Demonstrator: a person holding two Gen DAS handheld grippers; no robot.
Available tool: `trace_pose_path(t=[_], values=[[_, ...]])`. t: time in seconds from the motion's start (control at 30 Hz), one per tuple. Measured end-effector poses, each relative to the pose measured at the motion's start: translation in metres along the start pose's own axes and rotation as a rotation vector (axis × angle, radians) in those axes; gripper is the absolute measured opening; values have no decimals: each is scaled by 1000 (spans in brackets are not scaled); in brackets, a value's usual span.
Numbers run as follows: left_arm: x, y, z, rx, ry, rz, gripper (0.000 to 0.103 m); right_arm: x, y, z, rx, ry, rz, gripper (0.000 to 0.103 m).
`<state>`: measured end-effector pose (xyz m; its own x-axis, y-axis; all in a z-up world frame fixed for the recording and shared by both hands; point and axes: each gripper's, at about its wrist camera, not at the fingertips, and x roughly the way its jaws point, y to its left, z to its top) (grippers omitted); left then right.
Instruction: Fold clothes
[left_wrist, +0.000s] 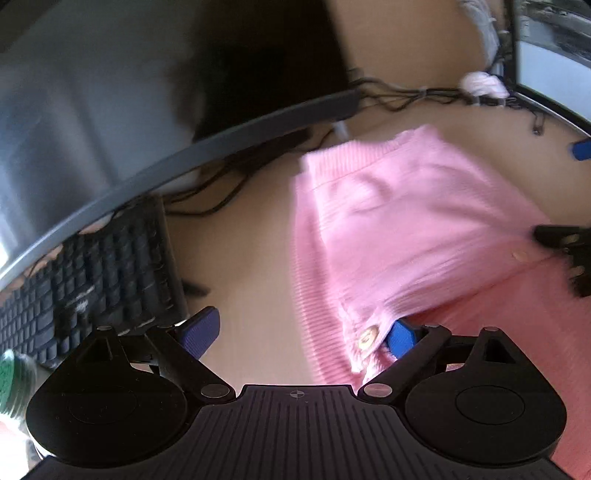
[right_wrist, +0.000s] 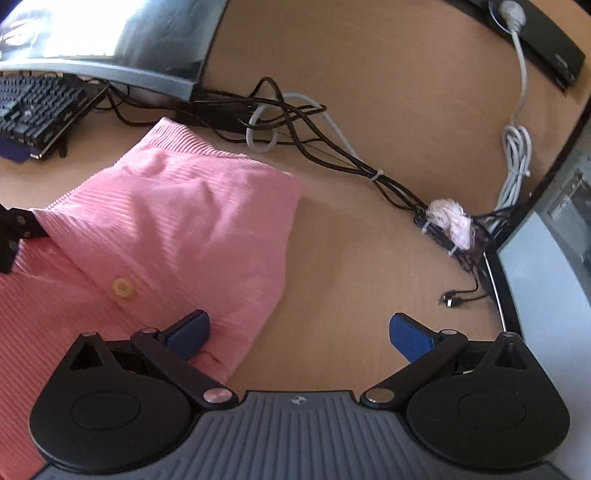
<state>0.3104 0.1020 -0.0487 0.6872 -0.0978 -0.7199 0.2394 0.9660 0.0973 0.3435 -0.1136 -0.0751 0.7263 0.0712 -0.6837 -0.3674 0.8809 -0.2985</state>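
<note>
From the left wrist we see our left gripper (left_wrist: 301, 334) spread wide, holding nothing, its right pad (left_wrist: 400, 338) against the buttoned edge of the pink cardigan (left_wrist: 406, 221), probably poised to take it. The ribbed knit lies on the wooden desk (left_wrist: 251, 258) beside a keyboard (left_wrist: 92, 280).

From the right wrist, our right gripper (right_wrist: 299, 334) gapes too, empty, straddling the cardigan's soft, doubled-over side near tangled cables (right_wrist: 295, 122).

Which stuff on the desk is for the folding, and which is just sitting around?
For the folding:
pink cardigan
left gripper, open
right gripper, open

Just lying about:
keyboard
curved monitor
bundle of black cables
white cable
crumpled pinkish wad on the cables
</note>
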Motion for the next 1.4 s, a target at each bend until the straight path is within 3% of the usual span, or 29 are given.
trace_pose_path(t=[0.2, 0.37, 0.47, 0.63, 0.9, 1.0, 1.03, 1.07, 1.13, 1.3, 1.4], values=[[-16, 16, 12, -108, -42, -181, 95, -27, -24, 11, 84, -66, 70, 103], [-29, 28, 21, -197, -77, -333, 95, -23, -41, 38, 182, -128, 71, 103], [-8, 14, 22, -220, -46, -425, 95, -13, -60, 52, 277, -129, 182, 102], [27, 5, 4, -283, 124, -302, 95, 32, -69, 74, 350, -69, 310, 97], [0, 31, -6, -432, 114, -205, 97, 109, -50, 91, 334, -12, 436, 83], [-13, 54, -18, -530, 130, -149, 97, 120, -48, 93, 353, 3, 495, 61], [-17, 60, -22, -564, 135, -134, 97, 122, -46, 93, 352, 10, 505, 48], [-22, 68, -28, -597, 133, -123, 97, 117, -45, 94, 346, 10, 514, 33], [-30, 81, -34, -655, 122, -120, 97, 103, -44, 94, 333, 3, 538, 20], [-47, 111, -34, -719, 62, -144, 97, 11, -38, 81, 242, -82, 615, 16], [-51, 125, -20, -735, 1, -190, 98, -44, -22, 53, 165, -72, 651, 14]])
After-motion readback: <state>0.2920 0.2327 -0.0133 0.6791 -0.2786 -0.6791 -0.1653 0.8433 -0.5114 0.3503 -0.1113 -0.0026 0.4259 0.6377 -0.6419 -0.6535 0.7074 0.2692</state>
